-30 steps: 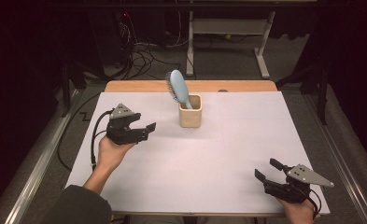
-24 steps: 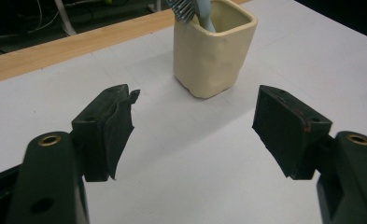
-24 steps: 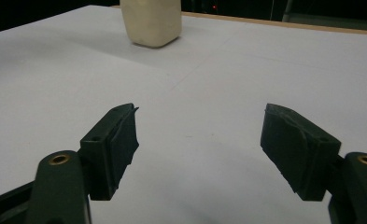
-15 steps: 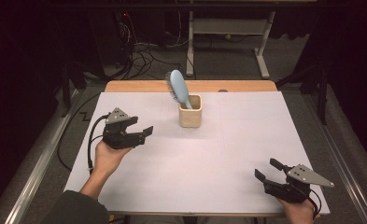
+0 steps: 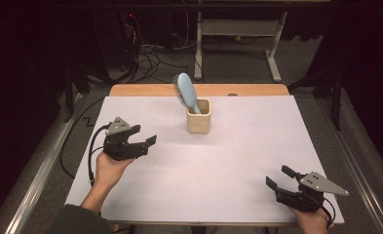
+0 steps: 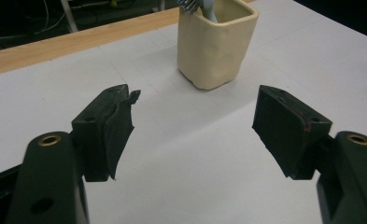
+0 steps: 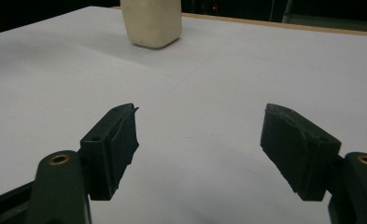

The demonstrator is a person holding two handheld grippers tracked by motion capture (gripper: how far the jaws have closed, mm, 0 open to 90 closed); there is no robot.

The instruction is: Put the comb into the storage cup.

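A cream square cup [image 5: 199,117] stands upright at the table's far middle, with a light blue hairbrush [image 5: 185,91] leaning out of it to the left. My left gripper [image 5: 148,144] hovers at the left, open and empty, its jaws pointing toward the cup [image 6: 216,42]. Bristles and the blue handle of the brush [image 6: 204,7] poke from the cup's mouth in the left gripper view. My right gripper [image 5: 278,177] rests low at the near right corner, open with nothing between its jaws. The cup's base [image 7: 151,23] lies far ahead of it.
White paper [image 5: 238,161] covers the table, with a wooden strip [image 5: 247,90] along the far edge. Cables [image 5: 145,53] and a metal frame leg [image 5: 272,53] lie on the dark floor behind. A cable [image 5: 90,161] trails from the left gripper.
The left hand and its gripper have drifted slightly toward the near left, away from the cup. The right gripper has stayed put.
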